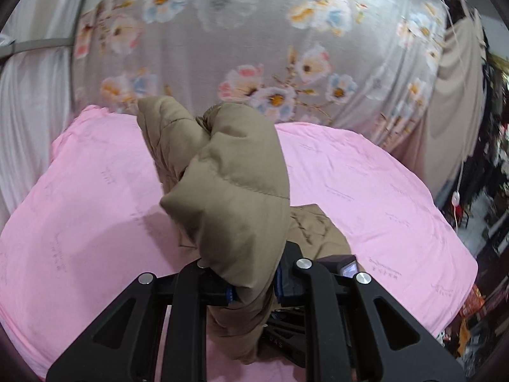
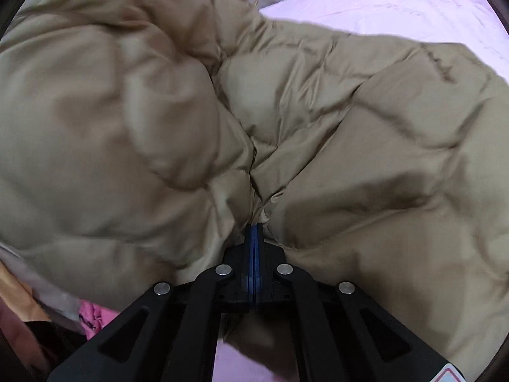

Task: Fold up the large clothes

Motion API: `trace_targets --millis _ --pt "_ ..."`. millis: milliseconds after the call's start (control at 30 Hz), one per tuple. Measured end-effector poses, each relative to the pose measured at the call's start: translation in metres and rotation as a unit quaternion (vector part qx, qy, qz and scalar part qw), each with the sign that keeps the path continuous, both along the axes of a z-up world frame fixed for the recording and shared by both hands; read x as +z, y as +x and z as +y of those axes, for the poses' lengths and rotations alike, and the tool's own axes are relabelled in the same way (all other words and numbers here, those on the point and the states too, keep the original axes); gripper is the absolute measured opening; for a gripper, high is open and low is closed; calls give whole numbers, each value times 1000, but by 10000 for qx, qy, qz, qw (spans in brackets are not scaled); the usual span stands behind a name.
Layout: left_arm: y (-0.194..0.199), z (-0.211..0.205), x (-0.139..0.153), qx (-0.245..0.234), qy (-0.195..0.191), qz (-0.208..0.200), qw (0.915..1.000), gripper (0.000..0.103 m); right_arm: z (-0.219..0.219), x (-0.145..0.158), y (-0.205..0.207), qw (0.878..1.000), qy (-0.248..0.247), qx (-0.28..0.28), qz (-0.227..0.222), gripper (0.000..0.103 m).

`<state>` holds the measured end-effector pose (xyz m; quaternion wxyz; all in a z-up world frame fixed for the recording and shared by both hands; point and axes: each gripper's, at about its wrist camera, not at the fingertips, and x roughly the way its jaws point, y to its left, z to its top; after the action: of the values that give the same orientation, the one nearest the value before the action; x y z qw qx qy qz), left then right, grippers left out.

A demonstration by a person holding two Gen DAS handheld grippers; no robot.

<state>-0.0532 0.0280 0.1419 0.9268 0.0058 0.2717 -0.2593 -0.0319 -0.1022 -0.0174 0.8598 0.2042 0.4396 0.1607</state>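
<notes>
A tan quilted puffer jacket (image 2: 350, 121) fills the right wrist view, spread over a pink sheet (image 2: 397, 3). My right gripper (image 2: 254, 232) is shut, its blue pads pressed together on a fold of the jacket where the creases meet at its tips. In the left wrist view a puffy part of the same jacket (image 1: 232, 197) stands lifted above the pink sheet (image 1: 381, 191). My left gripper (image 1: 253, 289) is shut on it, with the fabric bunched between the blue pads (image 1: 230, 296) and hanging below them. More of the jacket lies behind on the right.
Beyond the pink sheet lies a grey floral bed cover (image 1: 254, 47). White fabric (image 1: 28, 111) hangs at the left. At the right edge are dark clutter (image 1: 490, 191) and a white cable (image 1: 458, 165). Pink and orange cloth (image 2: 92, 315) shows at the lower left of the right wrist view.
</notes>
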Motion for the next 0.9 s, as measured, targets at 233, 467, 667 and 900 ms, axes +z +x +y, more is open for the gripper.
trace_targets --millis 233,467,667,900 --pt "7 -69 -42 -450 327 548 9969 17 -74 50 -65 9839 -1124 -1288 -523 8" --pt "5 -117 -103 -758 815 1173 9868 17 -114 52 -99 9742 -1250 -1823 -463 8" --pt "2 -135 -129 -735 1087 1202 9840 18 -142 55 -96 9724 -1128 -1970 -536 8" --pt "-7 -124 -109 -782 950 1088 9864 28 -157 105 -80 9817 -470 -1614 -895 45"
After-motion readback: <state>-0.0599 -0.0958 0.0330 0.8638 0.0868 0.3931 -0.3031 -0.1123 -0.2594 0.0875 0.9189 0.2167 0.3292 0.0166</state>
